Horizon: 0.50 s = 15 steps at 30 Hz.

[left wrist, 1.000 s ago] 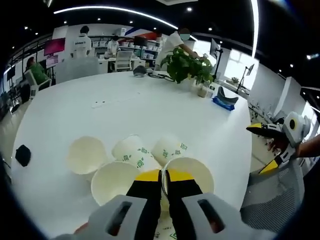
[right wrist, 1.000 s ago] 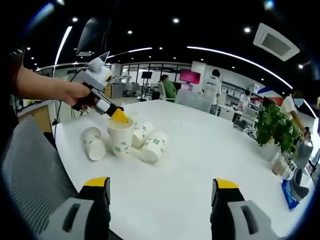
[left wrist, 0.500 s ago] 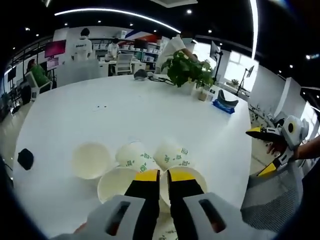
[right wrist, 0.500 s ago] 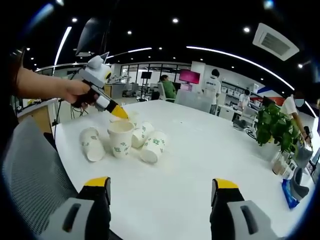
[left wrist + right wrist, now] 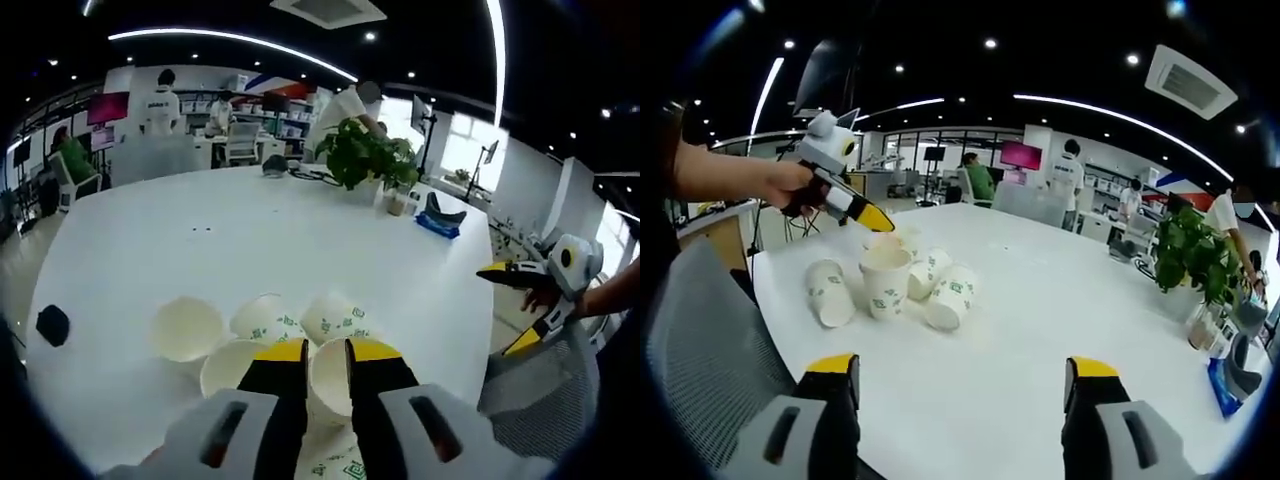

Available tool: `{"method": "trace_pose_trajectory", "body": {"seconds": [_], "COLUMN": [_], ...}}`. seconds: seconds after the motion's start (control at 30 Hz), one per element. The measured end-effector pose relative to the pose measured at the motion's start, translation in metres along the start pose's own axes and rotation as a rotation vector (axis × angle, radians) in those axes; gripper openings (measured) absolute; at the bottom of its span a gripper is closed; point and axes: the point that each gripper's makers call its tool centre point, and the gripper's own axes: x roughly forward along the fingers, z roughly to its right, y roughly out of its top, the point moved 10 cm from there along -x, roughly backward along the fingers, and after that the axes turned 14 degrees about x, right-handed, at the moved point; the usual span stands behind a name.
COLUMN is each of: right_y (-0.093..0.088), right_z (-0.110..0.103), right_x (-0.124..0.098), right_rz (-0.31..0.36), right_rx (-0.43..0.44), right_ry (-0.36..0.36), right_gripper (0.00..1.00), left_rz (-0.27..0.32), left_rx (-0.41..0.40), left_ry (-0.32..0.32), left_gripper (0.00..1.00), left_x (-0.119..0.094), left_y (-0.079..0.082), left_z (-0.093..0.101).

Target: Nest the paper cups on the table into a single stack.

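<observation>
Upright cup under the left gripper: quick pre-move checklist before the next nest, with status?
1. Left gripper on the upright cup: cannot tell. Its jaws look nearly closed at the rim, but contact isn't clear.
2. Cup base on the table: ok, standing upright.
3. Tipped cups free to pick: ok. One lies apart, one sits beside the upright cup and another behind it.
4. Right gripper free: ok, jaws wide open, nothing between them, over bare table.
5. Stack formed: not ok, cups are loose.
</observation>
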Motion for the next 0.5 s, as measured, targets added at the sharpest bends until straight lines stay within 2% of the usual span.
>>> {"method": "trace_pose_trajectory", "body": {"seconds": [0.17, 0.5], "right_y": [0.000, 0.000], "right_z": [-0.001, -0.002], "right_x": [0.001, 0.001], "right_rz": [0.004, 0.005], "right_rx": [0.004, 0.010], "right_ry": [0.014, 0.027], "right_gripper": [0.87, 0.88], "left_rz": [0.039, 0.068], "left_rx": [0.020, 0.058], "left_ry": [-0.005, 0.008], "left_gripper": [0.17, 0.28], "left_x": [-0.007, -0.027], "left_y": [0.001, -0.004], "left_z": [0.002, 0.002]}}
